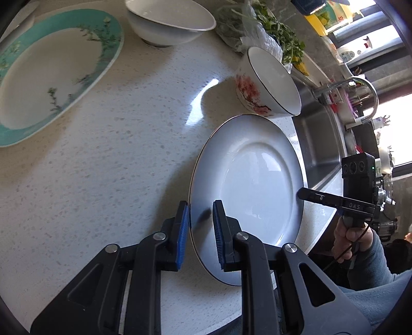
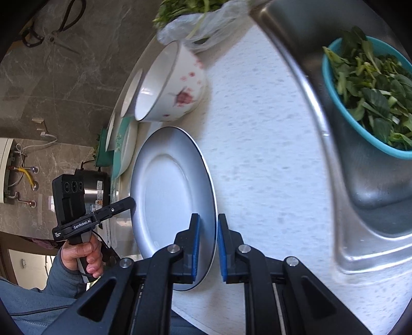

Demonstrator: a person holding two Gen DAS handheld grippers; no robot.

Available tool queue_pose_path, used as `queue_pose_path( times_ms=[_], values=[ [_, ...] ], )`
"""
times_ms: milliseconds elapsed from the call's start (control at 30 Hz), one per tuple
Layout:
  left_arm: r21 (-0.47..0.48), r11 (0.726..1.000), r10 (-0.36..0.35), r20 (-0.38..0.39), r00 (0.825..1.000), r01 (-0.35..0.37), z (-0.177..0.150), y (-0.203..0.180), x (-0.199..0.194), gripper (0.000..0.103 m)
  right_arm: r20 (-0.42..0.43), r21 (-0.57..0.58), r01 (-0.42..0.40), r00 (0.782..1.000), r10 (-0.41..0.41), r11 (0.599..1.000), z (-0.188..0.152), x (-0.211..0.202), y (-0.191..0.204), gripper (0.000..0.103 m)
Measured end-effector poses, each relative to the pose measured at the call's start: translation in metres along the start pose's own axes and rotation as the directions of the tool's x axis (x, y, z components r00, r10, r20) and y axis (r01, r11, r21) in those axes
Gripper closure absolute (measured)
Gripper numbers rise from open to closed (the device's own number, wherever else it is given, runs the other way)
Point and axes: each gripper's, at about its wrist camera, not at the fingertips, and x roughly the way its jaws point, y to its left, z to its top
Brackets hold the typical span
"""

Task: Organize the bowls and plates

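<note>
- The white plate (image 1: 247, 195) sits at the counter's (image 1: 116, 154) front corner, just beside the sink (image 1: 319, 144), and both tongs hold it by opposite edges.
- Left gripper (image 1: 200, 226): blue pads together on the plate's near-left rim, one pad above the rim and one under it; clamped on the plate.
- Right gripper (image 2: 208, 242): its pads straddle the sink-side rim, clamped on the plate likewise.
- The relation the next move likely turns on: the two grips face each other across the plate, so the plate spans the line between the hands. Neither hand is nearer; both must travel together and level, or the plate will probably twist out of one pinch.
- The likely stacking spot, the teal plate (image 1: 51, 77), lies well apart from the white plate, on the side away from the sink, so that is my guess for the carry.
- The floral bowl (image 1: 267, 82) stands just beyond the white plate's far rim, close enough to be clipped; whether they touch I cannot tell.
- A white bowl (image 1: 170, 23) stands farther back, near the bagged greens (image 1: 257, 28).
- Only the left view shows the teal plate's full face and the white bowl clearly.
- Only the right view shows a blue bowl of greens (image 2: 370, 95) inside the sink, and the person's left hand (image 2: 82, 255) gripping the handle.
</note>
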Motion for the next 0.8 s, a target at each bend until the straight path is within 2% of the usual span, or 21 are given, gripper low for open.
queue_pose_path(
  times_ms=[200,433,633,800],
  values=[
    [-0.048,0.999,0.018,0.033,0.999,-0.016,-0.016,0.024,-0.027,0.087,-0.041,-0.040,-0.014,0.999,0.012,0.999,0.002,0.023,0.029,0.088],
    [-0.119,0.992,0.049,0.071,0.996,-0.040,-0.041,0.079,-0.065,0.087,-0.105,-0.089,-0.030,0.994,0.021,0.996,0.004,0.064,0.070,0.088],
    [-0.183,0.982,0.070,0.076,0.995,-0.055,-0.063,0.133,-0.089,0.086,-0.171,-0.135,-0.033,0.985,0.009,0.990,0.003,0.105,0.106,0.088],
    [-0.206,0.977,0.073,0.065,0.995,-0.058,-0.075,0.164,-0.098,0.086,-0.217,-0.143,-0.021,0.976,-0.011,0.989,-0.003,0.129,0.120,0.088]
  ],
)
